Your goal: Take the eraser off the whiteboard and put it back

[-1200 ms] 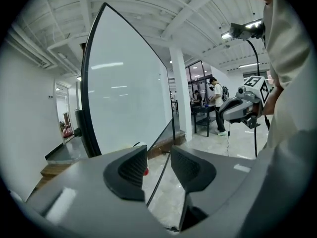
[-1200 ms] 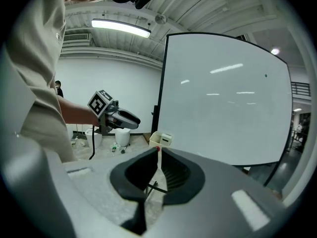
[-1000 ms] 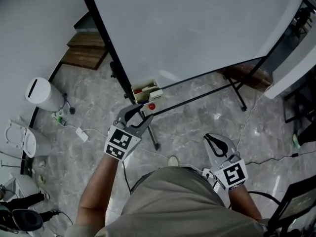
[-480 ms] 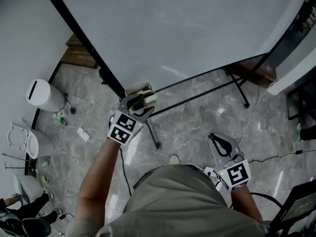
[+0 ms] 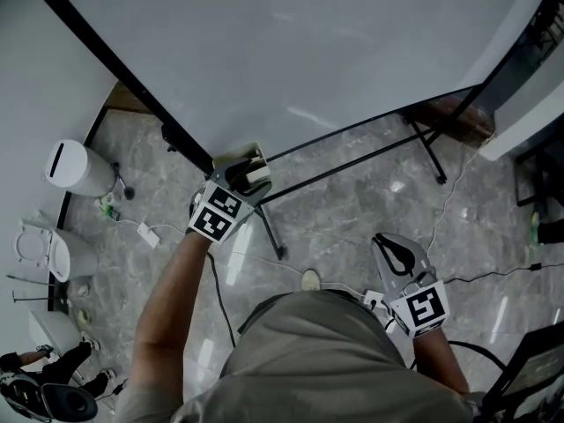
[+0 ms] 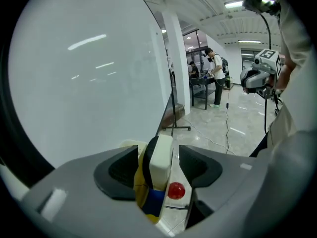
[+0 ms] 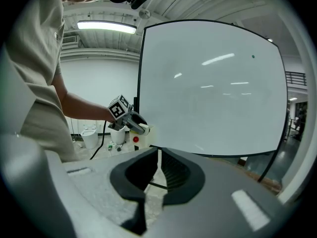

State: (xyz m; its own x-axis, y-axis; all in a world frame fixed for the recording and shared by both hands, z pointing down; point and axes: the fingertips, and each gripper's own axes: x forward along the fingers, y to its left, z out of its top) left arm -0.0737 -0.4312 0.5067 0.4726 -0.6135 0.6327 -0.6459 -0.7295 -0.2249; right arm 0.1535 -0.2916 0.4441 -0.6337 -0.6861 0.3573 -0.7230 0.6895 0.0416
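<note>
The cream eraser (image 6: 159, 160) with its dark felt side stands upright in the small cream holder (image 5: 231, 161) at the whiteboard's (image 5: 308, 51) lower left corner. My left gripper (image 5: 245, 176) reaches into that holder. Its jaws stand wide on either side of the eraser (image 5: 256, 174), with a gap showing at each pad. A red round knob (image 6: 177, 190) and blue and yellow items (image 6: 152, 202) sit just below the eraser. My right gripper (image 5: 388, 247) hangs low over the floor, far from the board, shut and empty. From the right gripper view, the left gripper (image 7: 140, 127) shows at the board's corner.
The whiteboard's black stand legs (image 5: 273, 236) and crossbars run under the board. A white bin (image 5: 75, 167), another white fixture (image 5: 40, 249) and cables (image 5: 145, 234) lie on the marble floor at left. People (image 6: 215, 76) stand far off.
My left gripper has moved up to the holder at the board's corner, and its jaws have spread wider around the eraser. The right gripper has shifted only slightly.
</note>
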